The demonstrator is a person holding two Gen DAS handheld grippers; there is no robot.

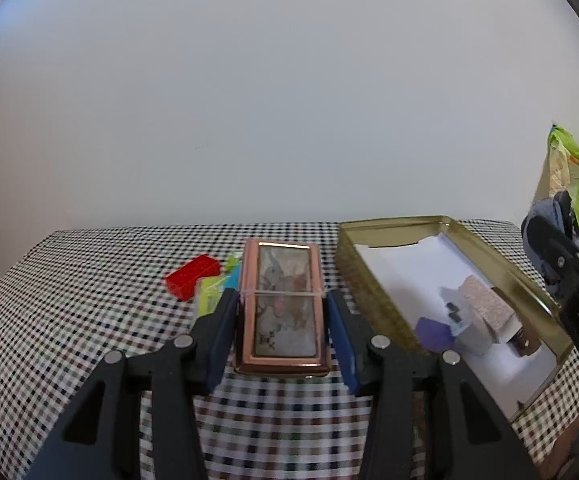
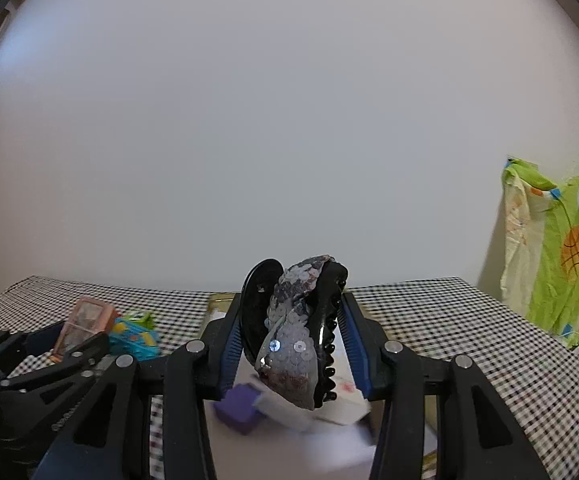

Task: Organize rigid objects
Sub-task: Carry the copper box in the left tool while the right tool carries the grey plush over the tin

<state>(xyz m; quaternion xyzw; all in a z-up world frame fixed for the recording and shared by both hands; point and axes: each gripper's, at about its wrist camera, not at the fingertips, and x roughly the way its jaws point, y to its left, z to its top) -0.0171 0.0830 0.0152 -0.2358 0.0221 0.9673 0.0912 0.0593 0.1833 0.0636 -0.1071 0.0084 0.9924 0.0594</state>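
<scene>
You had the open gold-coloured metal tin [image 1: 531, 284], lined with white paper, sitting on the checked tabletop [image 1: 89, 280] as the collecting box, and it already held a small purple block [image 1: 433, 334], a pinkish glittery block [image 1: 487, 306] and some pale pieces, so both grips read as deliveries toward it. Your left gripper [image 1: 283, 310] held the flat copper-rimmed rectangular case with a picture on its lid [image 1: 285, 304] by its long sides, which kept it level and lengthwise between the fingers; they were spread only as wide as the case and pinching it. It seemed lifted just off the cloth beside the tin's near wall, though I cannot tell for sure. Behind it a red plastic block [image 1: 191, 276] and a green and blue packet [image 1: 213, 294] lay waiting on the cloth. Your right gripper [image 2: 291, 336] carried the black hair claw clip covered in silvery sequins [image 2: 293, 336] upright over the tin's interior, its blue-padded fingers partly closed and squeezing the clip's two sides. A green printed bag [image 2: 557, 240] stood at the far right.
</scene>
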